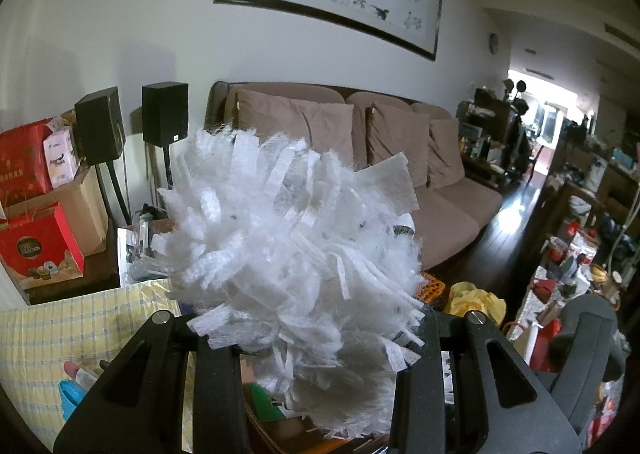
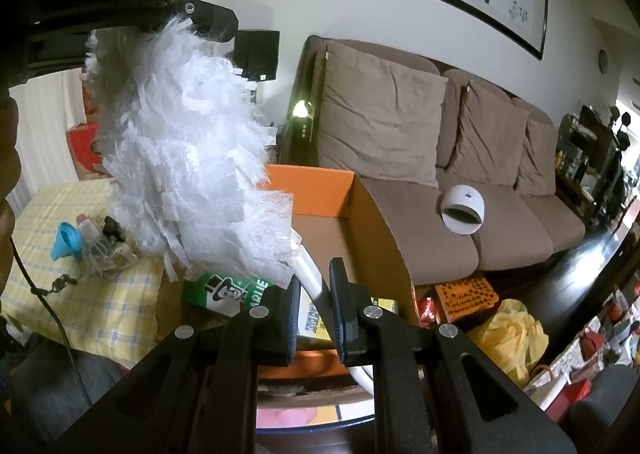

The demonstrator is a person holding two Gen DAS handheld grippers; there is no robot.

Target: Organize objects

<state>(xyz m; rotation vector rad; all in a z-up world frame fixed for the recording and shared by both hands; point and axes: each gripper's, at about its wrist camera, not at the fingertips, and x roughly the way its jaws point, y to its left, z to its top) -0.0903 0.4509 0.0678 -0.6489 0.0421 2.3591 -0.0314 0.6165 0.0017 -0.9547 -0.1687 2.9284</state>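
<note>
A white fluffy duster (image 2: 188, 157) stands tilted over an open cardboard box (image 2: 372, 221) with orange flaps. My right gripper (image 2: 316, 294) is shut on the duster's white handle (image 2: 309, 268), just below the fluff. My left gripper (image 2: 192, 23) comes in from the upper left and clamps the top of the fluffy head. In the left wrist view the duster head (image 1: 288, 238) fills the space between the fingers of the left gripper (image 1: 320, 328), and their tips are buried in the strips.
A green box (image 2: 228, 290) lies by the cardboard box. A yellow checked cloth (image 2: 80, 294) at left carries a blue funnel (image 2: 66, 240) and small items. A brown sofa (image 2: 400, 133) with a white round object (image 2: 462, 209) stands behind. A yellow bag (image 2: 508, 334) lies on the floor.
</note>
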